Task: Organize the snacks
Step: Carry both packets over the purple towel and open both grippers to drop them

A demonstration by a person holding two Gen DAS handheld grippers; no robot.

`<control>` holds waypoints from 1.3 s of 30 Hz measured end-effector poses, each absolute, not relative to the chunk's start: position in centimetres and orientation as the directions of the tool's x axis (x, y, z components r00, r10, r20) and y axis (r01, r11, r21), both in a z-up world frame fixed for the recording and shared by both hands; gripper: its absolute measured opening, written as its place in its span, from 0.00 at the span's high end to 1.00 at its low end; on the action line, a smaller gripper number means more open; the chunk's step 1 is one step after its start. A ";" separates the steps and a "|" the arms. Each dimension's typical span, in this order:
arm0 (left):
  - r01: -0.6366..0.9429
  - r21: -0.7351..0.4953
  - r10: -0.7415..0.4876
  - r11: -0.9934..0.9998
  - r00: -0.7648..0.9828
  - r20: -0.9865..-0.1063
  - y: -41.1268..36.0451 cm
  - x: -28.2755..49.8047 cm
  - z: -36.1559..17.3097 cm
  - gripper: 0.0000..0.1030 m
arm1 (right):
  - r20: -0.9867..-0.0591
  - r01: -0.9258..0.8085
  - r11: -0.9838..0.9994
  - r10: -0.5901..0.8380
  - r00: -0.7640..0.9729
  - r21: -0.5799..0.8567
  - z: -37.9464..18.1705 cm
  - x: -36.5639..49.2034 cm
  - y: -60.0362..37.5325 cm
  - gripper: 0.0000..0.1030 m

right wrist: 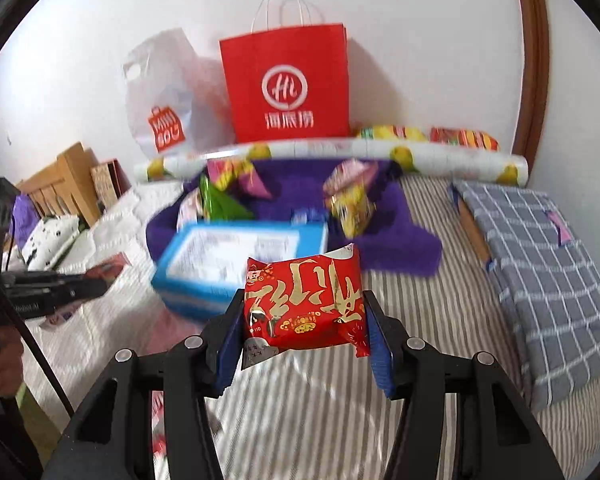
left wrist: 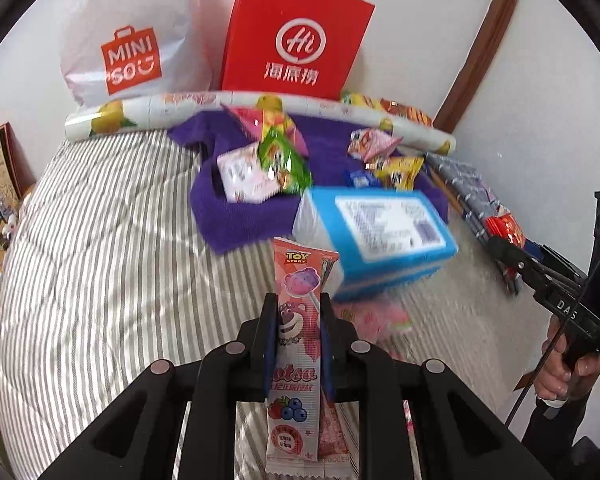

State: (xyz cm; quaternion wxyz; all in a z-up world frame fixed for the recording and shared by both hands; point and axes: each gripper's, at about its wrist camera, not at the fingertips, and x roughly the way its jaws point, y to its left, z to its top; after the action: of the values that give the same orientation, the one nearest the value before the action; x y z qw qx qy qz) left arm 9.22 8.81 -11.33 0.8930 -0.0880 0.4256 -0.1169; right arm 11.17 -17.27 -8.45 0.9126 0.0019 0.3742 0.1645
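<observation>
My left gripper is shut on a long pink Toy Story lollipop packet, held above the striped bed. My right gripper is shut on a red snack packet with gold characters. A blue and white box lies just beyond both grippers; it also shows in the right wrist view. Several loose snack packets lie on a purple towel behind the box, also in the right wrist view. The right gripper shows at the right edge of the left wrist view.
A red paper bag and a white Miniso plastic bag lean on the wall behind a rolled fruit-print sheet. A grey checked folded cloth lies at right. A wooden headboard stands at left.
</observation>
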 end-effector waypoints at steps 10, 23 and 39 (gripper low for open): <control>0.138 -0.276 -0.298 0.951 0.650 -0.699 8.9 13.5 -6.4 0.83 | -0.640 -0.282 0.954 0.279 0.716 0.100 -3.8 16.8 -15.5 0.48; 0.169 -0.268 -0.307 0.948 0.702 -0.643 7.4 18.6 -1.5 0.83 | -0.584 -0.314 0.941 0.325 0.743 0.125 0.1 23.3 -13.6 0.48; 0.167 -0.345 -0.362 0.924 0.676 -0.642 8.2 26.9 -3.5 0.83 | -0.734 -0.400 0.887 0.428 0.527 0.230 -9.5 30.2 -11.6 0.47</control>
State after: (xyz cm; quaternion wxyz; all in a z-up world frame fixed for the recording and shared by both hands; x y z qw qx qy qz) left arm 26.95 8.19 -3.50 0.9063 -0.1299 0.3749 -0.1458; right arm 30.20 -11.55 -9.48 0.8736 0.0165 0.4247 0.2369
